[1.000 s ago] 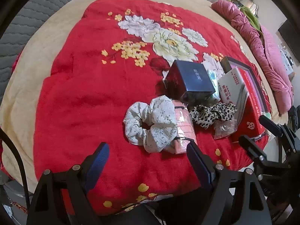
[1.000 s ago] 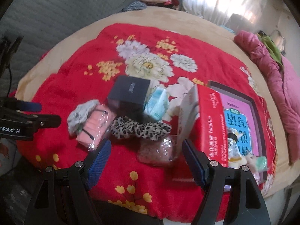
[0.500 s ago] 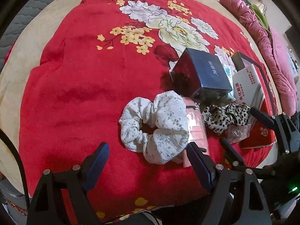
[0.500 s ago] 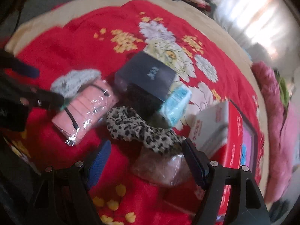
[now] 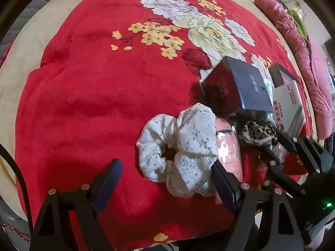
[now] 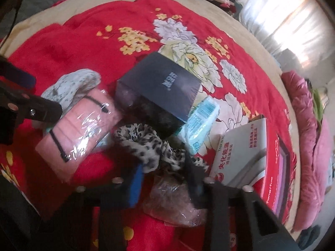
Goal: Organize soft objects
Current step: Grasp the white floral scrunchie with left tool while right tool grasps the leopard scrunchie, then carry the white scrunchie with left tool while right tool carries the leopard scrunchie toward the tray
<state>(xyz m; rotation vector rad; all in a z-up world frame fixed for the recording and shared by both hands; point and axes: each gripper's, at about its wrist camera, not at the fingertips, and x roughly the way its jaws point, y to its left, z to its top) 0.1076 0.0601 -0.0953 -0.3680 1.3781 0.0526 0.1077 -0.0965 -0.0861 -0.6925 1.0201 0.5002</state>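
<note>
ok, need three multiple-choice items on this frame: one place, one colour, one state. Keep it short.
1. The white floral scrunchie lies:
A. inside the dark box
B. on the red blanket, against the pink packet
C. on the pink quilt

2. The leopard-print scrunchie is:
A. green
B. black and cream
C. plain blue

3. The left gripper is:
A. open
B. shut on the white scrunchie
C. holding the box

Key:
1 B: it rests on the red blanket beside the pink packet.
2 B: spotted pattern shows.
3 A: its fingers stand wide apart.
</note>
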